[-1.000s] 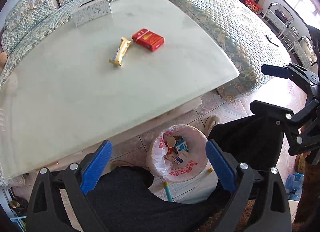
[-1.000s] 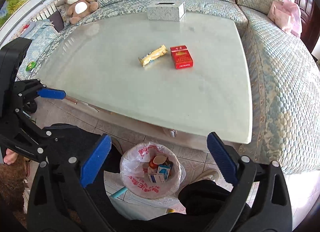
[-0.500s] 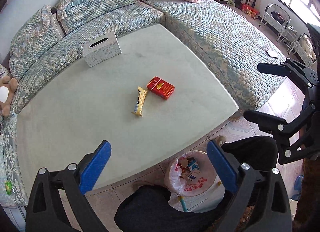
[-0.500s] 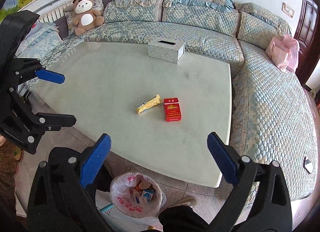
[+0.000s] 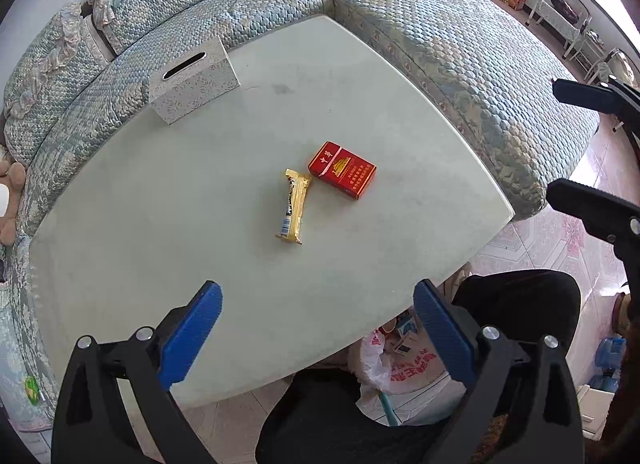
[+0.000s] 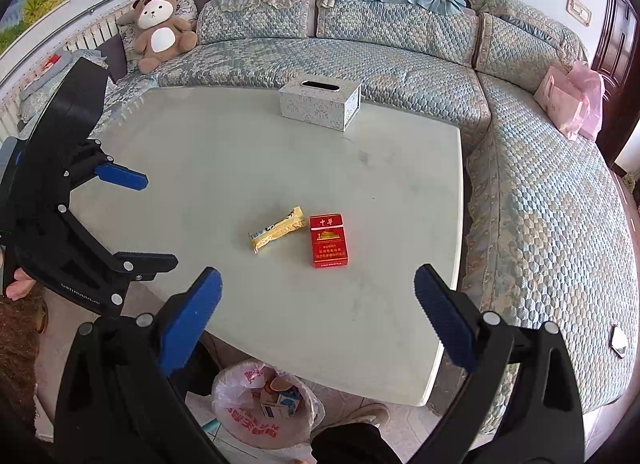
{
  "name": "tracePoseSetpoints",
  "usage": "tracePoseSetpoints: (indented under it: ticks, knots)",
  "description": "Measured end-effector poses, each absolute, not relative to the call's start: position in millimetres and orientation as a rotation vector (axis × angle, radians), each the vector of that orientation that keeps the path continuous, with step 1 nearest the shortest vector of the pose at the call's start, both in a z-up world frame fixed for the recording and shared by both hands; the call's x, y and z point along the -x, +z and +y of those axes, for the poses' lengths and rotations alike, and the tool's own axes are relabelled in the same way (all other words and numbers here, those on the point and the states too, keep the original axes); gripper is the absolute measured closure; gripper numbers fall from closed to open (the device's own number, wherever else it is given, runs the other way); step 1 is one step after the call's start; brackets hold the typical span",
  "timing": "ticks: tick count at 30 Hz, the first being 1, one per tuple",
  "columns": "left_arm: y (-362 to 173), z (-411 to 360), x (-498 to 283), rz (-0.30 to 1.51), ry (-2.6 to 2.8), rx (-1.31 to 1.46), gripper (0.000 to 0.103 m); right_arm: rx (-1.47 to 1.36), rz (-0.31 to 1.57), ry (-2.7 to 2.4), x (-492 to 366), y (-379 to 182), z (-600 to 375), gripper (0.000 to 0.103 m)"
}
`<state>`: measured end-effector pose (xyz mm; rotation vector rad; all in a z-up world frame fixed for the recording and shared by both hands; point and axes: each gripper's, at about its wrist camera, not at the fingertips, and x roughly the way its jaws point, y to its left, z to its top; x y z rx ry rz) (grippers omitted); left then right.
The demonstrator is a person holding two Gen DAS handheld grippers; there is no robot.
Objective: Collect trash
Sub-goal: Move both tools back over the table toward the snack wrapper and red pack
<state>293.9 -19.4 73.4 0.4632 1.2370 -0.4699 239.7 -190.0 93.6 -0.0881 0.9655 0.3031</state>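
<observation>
- My left gripper [image 5: 316, 328] hangs over the near edge of the table [image 5: 160, 204], jaws spread wide and holding nothing; my right gripper [image 6: 318, 318] is likewise wide apart and empty
- The yellow snack wrapper [image 5: 295, 206] lies near the table's middle, at about 12 o'clock from my left gripper; the red cigarette pack [image 5: 342, 169] sits just beside it at 1 o'clock, their upper corners almost touching
- The bin with its white liner [image 6: 266, 404] stands on the floor under the near edge, at 6 o'clock in the right view, with cartons already inside
- I judge this the reach step, nothing grasped yet
- Next calls for lowering one gripper onto a single item, jaws straddling its narrow side; the wrapper is thin and flat, so it may slip; the tissue box [image 6: 320, 102] at the far edge looks like no trash
</observation>
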Motion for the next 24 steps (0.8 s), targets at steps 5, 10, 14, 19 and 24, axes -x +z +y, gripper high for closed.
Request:
tracePoseSetpoints:
  ticks: [5,10,14,19,24]
  knots:
    - [52.1,-23.8,-316.5,1.26,-0.488,-0.479,0.009,0.082,1.015,0.31,-267.1,69.8,-188.8,0.008]
    - [18.7,-26.2,-340.3,1.316,-0.49,-0.475,0.009,0.083,1.057,0.319,-291.9,47.0,-186.8,0.008]
    - [-7.1,-28.1,-357.7,1.355,-0.488,-0.481,0.009,0.083,1.09,0.328,-310.3,27.5,-186.1,0.008]
    - [-38.5,-30.0,-379.4,1.402,-0.489,-0.475,0.009,0.096,1.132,0.337,-332.0,-0.1,-186.1,0.008]
    - [-72.3,-35.4,-395.4,1.445,-0.489,-0.489,0.009,0.115,1.189,0.344,-352.3,-33.7,-182.9,0.008]
